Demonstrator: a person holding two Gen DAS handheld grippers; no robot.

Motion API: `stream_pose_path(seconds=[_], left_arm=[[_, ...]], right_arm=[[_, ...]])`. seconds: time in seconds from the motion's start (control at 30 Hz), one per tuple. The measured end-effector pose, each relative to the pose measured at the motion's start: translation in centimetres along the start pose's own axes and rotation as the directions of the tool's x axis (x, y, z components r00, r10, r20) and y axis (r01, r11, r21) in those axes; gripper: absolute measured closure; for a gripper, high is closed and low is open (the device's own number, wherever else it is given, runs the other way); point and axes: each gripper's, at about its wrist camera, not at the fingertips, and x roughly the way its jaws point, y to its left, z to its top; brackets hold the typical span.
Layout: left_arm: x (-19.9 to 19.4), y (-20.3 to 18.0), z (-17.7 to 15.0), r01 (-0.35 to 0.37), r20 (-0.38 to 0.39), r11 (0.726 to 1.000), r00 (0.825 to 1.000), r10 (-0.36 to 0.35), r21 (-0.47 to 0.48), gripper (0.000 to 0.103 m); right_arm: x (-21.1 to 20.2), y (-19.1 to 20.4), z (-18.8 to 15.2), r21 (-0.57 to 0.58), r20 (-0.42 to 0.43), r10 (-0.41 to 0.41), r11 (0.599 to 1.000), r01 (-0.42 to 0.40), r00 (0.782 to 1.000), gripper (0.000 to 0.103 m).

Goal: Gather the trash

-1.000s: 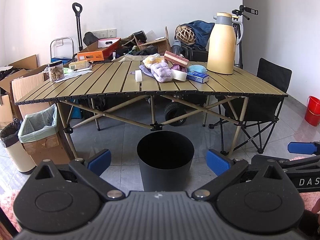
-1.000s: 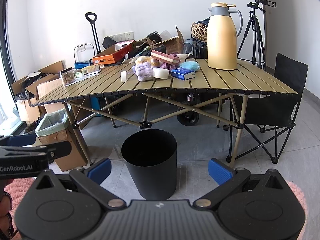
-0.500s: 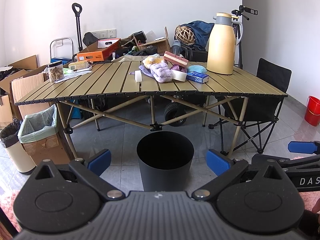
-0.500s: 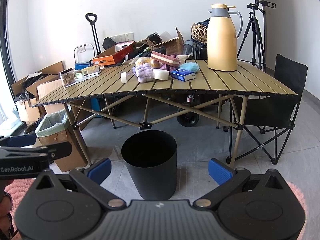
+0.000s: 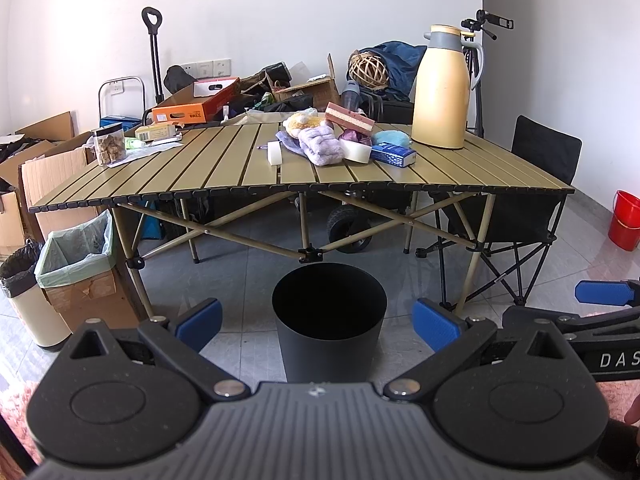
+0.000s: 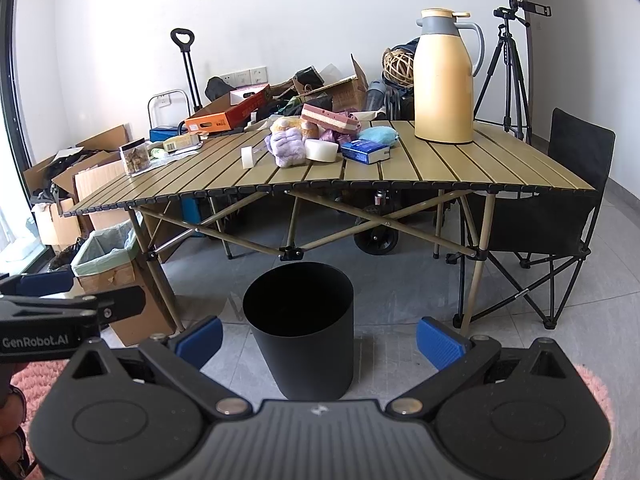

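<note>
Currently, both the left gripper (image 5: 316,322) and right gripper (image 6: 319,338) are held with fingers spread and empty above the black bin (image 5: 329,320) on the floor; trash (image 5: 320,146) is piled on the surface (image 5: 200,172) beyond.

Bin (image 5: 329,312) on the floor before the table (image 5: 224,172); flask (image 5: 440,88) at its right rear, chair (image 5: 540,200) right.
</note>
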Motion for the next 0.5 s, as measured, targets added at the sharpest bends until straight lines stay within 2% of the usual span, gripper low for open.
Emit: stream_pose_path(seconds=[0.5], left_arm=[[-0.19, -0.15, 0.15, 0.0, 0.003, 1.0, 1.0, 0.0, 0.001, 0.0]], right_arm=[[-0.15, -0.06, 0.25, 0.001, 0.008, 0.0, 1.0, 0.0, 1.0, 0.0]])
